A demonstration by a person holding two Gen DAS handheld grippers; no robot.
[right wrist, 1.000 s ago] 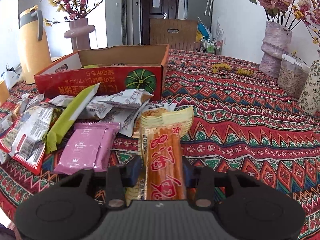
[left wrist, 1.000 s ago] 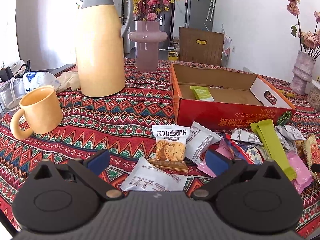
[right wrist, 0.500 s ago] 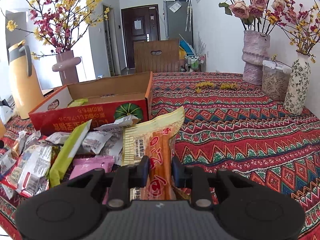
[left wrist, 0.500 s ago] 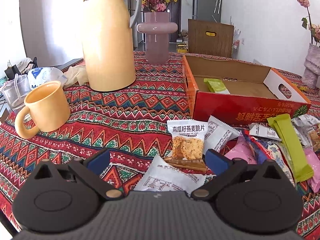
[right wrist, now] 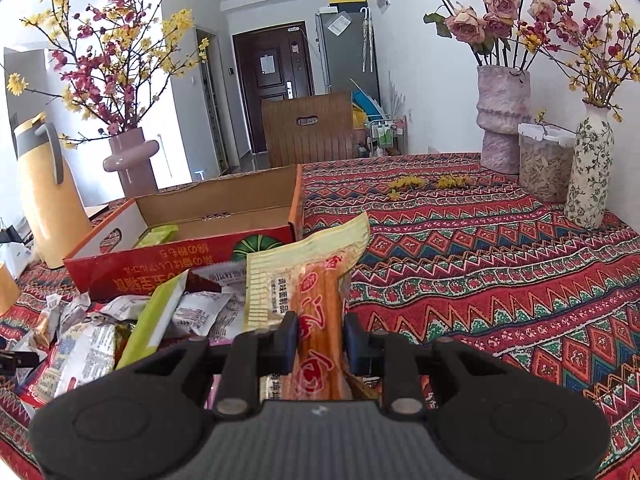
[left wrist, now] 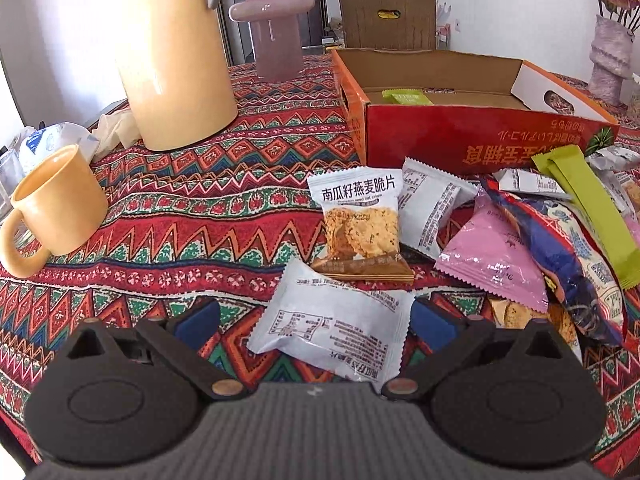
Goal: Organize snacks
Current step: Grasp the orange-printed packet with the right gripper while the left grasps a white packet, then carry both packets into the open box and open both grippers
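My left gripper [left wrist: 314, 322] is open, its blue pads on either side of a white snack packet [left wrist: 332, 326] lying on the cloth, without pressing it. Just beyond lies an oat-crisp packet [left wrist: 360, 224] and a heap of snacks [left wrist: 532, 236]. My right gripper [right wrist: 319, 338] is shut on a long yellow-and-orange snack pack [right wrist: 316, 280], held above the table near the red cardboard box [right wrist: 192, 252]. That box [left wrist: 472, 136] is open and holds a green packet [left wrist: 406, 98].
A yellow thermos [left wrist: 172, 52], a pink vase [left wrist: 276, 28] and a yellow mug [left wrist: 52, 208] stand to the left. In the right wrist view, flower vases [right wrist: 504, 116] and a jar [right wrist: 544, 160] line the far right. Patterned tablecloth [right wrist: 500, 264] covers the table.
My left gripper has sunk toward the white packet, which now lies between its pads. My right gripper has closed on the long snack pack and lifted it off the pile.
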